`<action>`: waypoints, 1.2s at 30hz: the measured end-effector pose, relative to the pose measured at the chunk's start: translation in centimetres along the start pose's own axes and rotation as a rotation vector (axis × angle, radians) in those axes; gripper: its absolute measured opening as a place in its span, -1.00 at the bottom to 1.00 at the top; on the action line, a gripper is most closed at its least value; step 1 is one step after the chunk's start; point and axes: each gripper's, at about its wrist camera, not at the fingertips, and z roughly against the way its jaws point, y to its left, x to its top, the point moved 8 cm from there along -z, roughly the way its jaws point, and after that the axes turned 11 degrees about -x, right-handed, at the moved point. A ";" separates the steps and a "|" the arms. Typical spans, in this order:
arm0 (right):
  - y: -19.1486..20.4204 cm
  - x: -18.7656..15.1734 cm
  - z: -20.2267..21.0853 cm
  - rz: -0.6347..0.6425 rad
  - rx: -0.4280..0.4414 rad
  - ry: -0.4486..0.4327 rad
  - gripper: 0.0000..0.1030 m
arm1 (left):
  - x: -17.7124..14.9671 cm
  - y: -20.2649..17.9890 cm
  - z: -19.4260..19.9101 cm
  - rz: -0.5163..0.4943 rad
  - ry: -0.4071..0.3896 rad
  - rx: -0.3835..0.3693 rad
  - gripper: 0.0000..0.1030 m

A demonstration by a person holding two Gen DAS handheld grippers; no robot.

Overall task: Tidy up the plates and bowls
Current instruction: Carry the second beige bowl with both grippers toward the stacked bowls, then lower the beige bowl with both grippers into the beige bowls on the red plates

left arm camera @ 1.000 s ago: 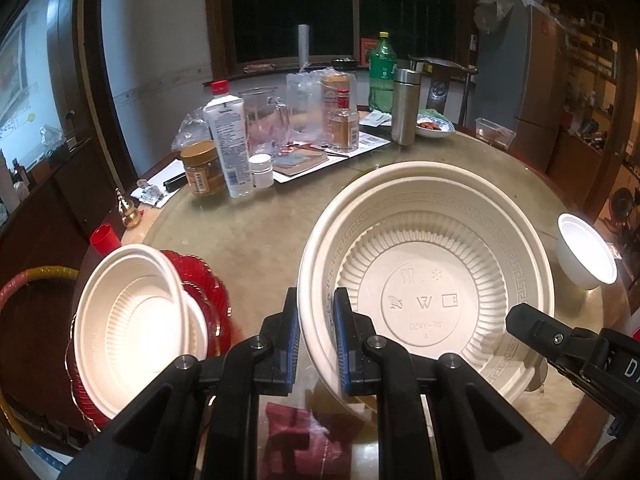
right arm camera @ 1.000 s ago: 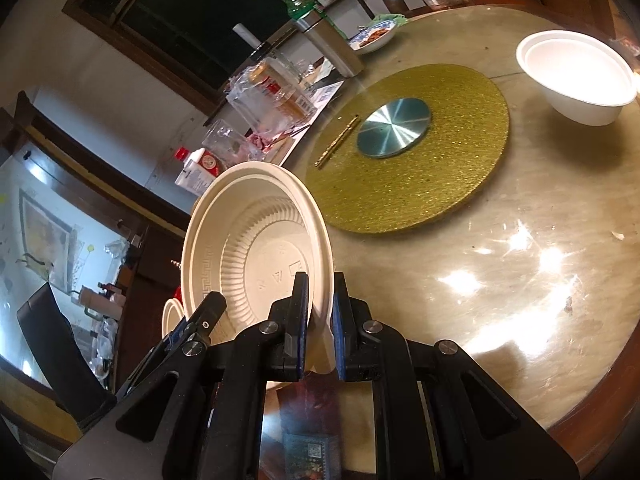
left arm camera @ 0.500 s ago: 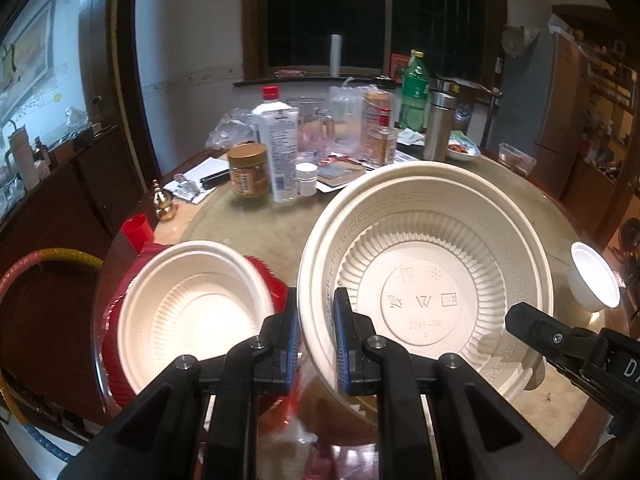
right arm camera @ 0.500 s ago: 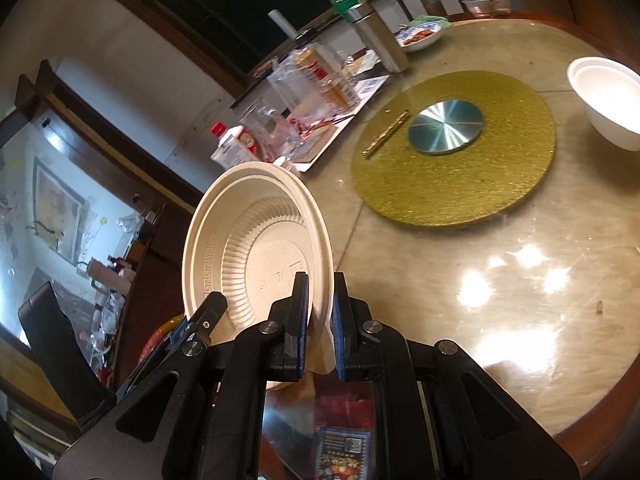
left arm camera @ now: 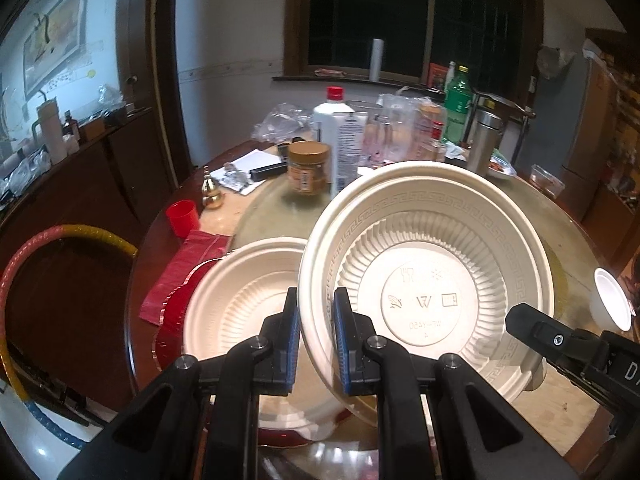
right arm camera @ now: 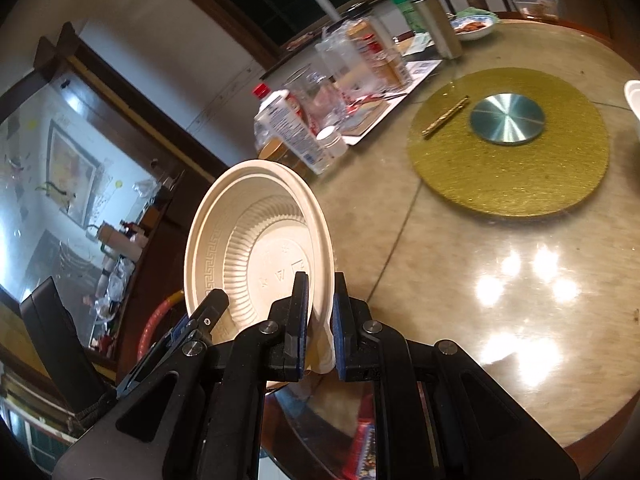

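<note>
Large bowl (left arm camera: 424, 280) is pinched at opposite rims by left gripper (left arm camera: 316, 340) and right gripper (right arm camera: 320, 316); stacked bowl (left arm camera: 240, 292) on red plate (left arm camera: 176, 300) lies left-below, nearer the left.

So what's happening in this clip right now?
A person with two handheld grippers is sorting disposable dishes at a round table. Both the left gripper and the right gripper are clamped on opposite rims of one large cream bowl, held tilted above the table edge. Beside it, a similar bowl sits on a red plate. A small white bowl waits far right.
</note>
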 end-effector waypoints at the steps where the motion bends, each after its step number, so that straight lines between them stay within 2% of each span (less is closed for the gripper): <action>1: 0.4 -0.1 -0.2 0.006 0.002 0.004 -0.80 | 0.0 0.4 0.0 0.006 0.000 0.004 -0.72; 26: 5.8 -2.1 -4.6 0.095 0.034 0.100 -0.80 | -0.6 6.9 0.4 0.092 0.024 0.097 -0.73; 36: 7.0 -2.7 -5.6 0.115 0.026 0.126 -0.80 | -0.9 8.2 0.1 0.114 0.035 0.106 -0.73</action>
